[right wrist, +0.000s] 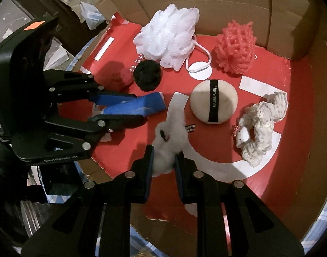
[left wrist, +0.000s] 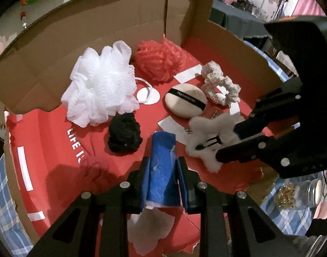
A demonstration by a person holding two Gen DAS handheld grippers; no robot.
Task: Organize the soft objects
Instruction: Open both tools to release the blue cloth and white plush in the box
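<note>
While my left fingers (left wrist: 162,184) clamp the blue sponge (left wrist: 162,171), my right fingers (right wrist: 163,160) pinch the white fluffy clip (right wrist: 170,139). Both grips look meant for carrying each piece to its group inside the cardboard box (right wrist: 227,6).

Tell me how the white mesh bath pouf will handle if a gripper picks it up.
The white mesh pouf looks airy and ruffled, so it is probably very light and will squash between fingers. Its cord loop trails loose and would likely dangle. Rounded, it may roll if pushed.
</note>
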